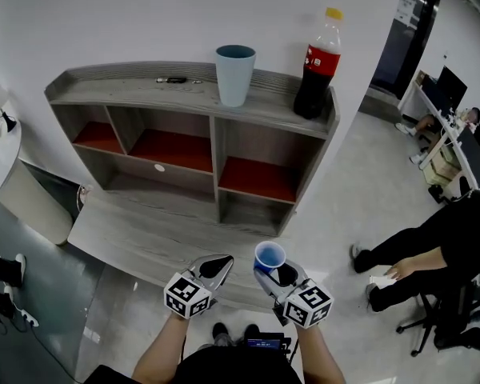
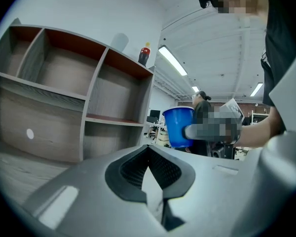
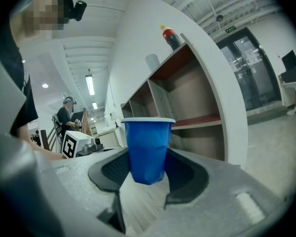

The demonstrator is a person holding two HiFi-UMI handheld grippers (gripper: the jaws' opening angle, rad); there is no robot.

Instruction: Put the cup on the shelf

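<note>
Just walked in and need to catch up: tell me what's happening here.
A person faces a shelf unit with a tool in each hand. The right tool grips a blue cup upright; the left tool is shut and empty. The cup is not yet on the shelf. A pale cup and a cola bottle stand on top.

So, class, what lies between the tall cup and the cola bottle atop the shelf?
Nothing: the head view shows bare shelf top between the tall cup and the cola bottle.
</note>
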